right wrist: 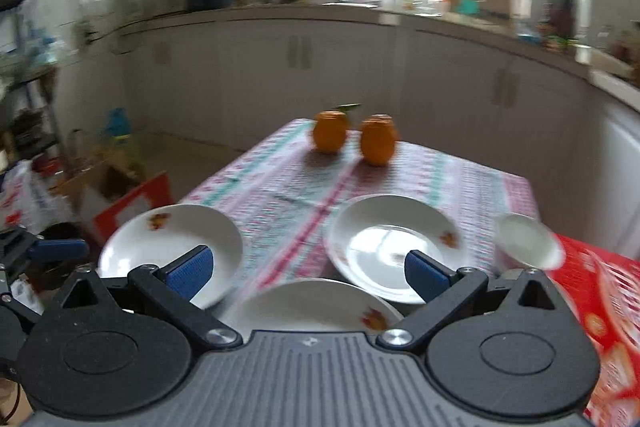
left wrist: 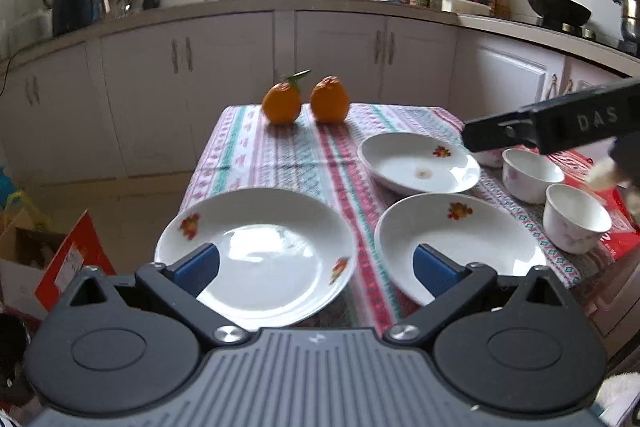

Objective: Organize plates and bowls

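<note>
Kitchen table under a striped cloth carries three white, fruit-printed plates and two white bowls at right, two oranges behind; left gripper and right gripper hover spread, empty.

Plates and bowls, lower frame, look glossy white glazed ceramic. Tablecloth at centre is matt woven cloth. Pads are ribbed blue; gripper body matt black plastic.
</note>
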